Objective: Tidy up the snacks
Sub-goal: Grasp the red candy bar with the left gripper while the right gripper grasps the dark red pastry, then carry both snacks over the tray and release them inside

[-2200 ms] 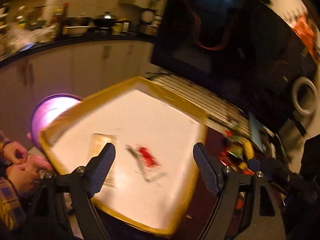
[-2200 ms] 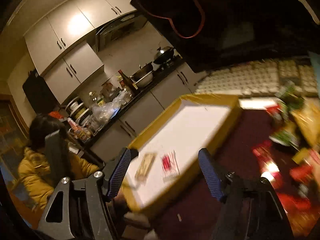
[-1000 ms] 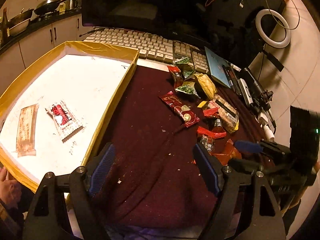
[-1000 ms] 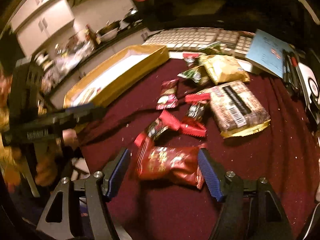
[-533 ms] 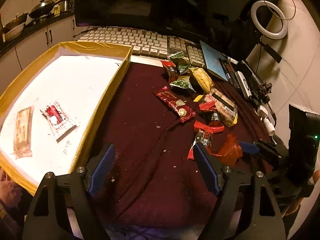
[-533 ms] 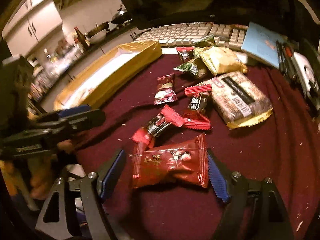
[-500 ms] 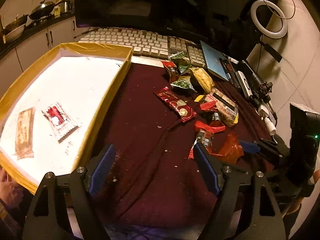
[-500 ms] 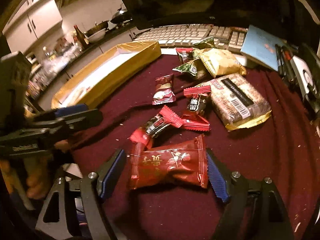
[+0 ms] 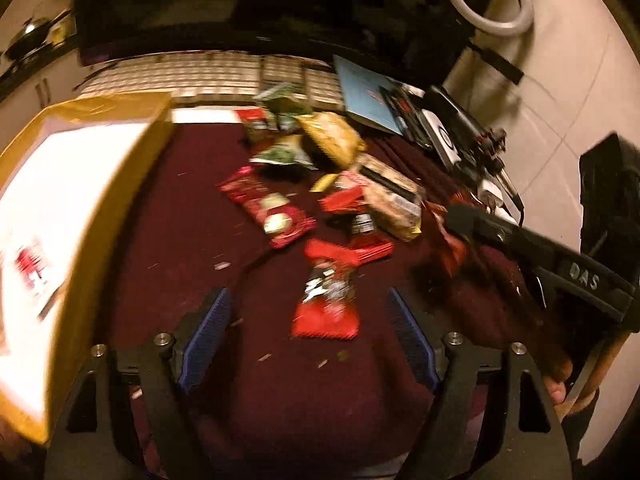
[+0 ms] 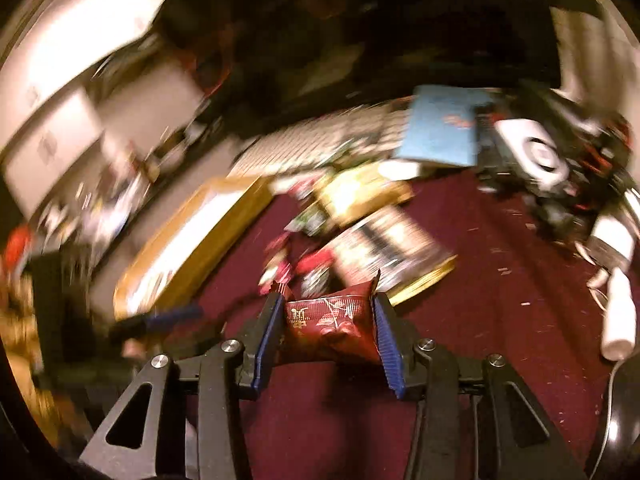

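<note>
1. Holding: our right gripper (image 10: 326, 326) has its jaws pinched on a dark red packet (image 10: 328, 320), which bulges between the two blue pads just above the maroon cloth (image 10: 500, 280).
2. Idle: our left gripper (image 9: 308, 332) has its jaws spread wide with nothing between them; a red-and-black wrapper (image 9: 326, 300) lies on the cloth at twelve o'clock from it, just ahead of the tips.
3. Stock still loose: a heap of snacks (image 9: 340, 184) lies at twelve to one o'clock in the left view, including a yellow bag (image 9: 332, 140) and a long red packet (image 9: 268, 208).
4. Destination, as we judge it: the yellow-rimmed tray (image 9: 120, 184) at nine to ten o'clock in the left view, with one red-and-white packet (image 9: 32, 268) already on its white floor.
5. Step in hand: we take this as the lift of one packet, with the carry to the tray to follow.
6. Next move calls for: a swing toward ten o'clock in the right view, clearing the tray's raised rim before release; the grip is on soft wrapping, so it may slip. Both views are blurred, so finer detail is unsure.
</note>
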`<state>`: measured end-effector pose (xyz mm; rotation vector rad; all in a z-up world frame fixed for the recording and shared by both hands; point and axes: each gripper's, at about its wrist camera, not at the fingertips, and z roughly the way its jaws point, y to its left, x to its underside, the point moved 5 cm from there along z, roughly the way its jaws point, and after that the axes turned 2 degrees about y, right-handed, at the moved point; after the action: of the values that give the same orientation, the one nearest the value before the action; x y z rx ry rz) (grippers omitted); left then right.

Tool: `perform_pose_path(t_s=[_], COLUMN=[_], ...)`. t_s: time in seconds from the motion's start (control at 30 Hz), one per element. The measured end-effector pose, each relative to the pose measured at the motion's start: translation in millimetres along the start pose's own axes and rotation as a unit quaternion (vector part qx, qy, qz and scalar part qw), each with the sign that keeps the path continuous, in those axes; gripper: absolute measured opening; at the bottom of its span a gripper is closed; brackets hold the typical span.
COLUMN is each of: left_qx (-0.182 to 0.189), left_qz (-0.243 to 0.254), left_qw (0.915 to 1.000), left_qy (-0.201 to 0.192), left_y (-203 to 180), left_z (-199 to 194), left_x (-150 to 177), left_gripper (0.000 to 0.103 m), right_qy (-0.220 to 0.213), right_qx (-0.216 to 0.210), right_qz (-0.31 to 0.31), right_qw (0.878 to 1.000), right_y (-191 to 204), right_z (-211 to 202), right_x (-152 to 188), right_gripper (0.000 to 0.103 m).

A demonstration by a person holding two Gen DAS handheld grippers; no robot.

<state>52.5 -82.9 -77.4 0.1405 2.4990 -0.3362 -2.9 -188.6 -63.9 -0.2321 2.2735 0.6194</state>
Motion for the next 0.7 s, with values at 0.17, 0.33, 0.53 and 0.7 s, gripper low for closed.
perform_pose_path(t_s=[0.17, 0.33, 0.53, 0.7], left_qx=[-0.067, -0.077, -0.028, -0.096], left_qz=[0.048, 0.04, -0.028, -0.13], left_qw=[0.9964, 0.9961, 0.9984, 0.9785], left_qy=[0.021, 0.013, -0.039, -0.128], left_y=[-16.3, -16.1, 11.6, 82.9], left_z=[29.6, 22.8, -29.9, -95.8], left_x=[-1.7, 1.6, -3.7, -18.5], left_gripper=[0.046, 0.023, 0.022, 0.022], right_qy=[-0.019, -0.023, -0.051, -0.058], right_qx=[0.019, 0.016, -0.01, -0.067], right_qz=[0.034, 0.026, -0.008, -0.057], right_qw=[0.999, 0.999, 0.999, 0.994], right_y=[-10.9, -8.3, 20.2, 84.1], right_z=[12.9, 18.2, 3.1, 9.8], right_x=[-5.2, -6.9, 7.8, -12.8], right_gripper=[0.046, 0.046, 0.046, 0.046])
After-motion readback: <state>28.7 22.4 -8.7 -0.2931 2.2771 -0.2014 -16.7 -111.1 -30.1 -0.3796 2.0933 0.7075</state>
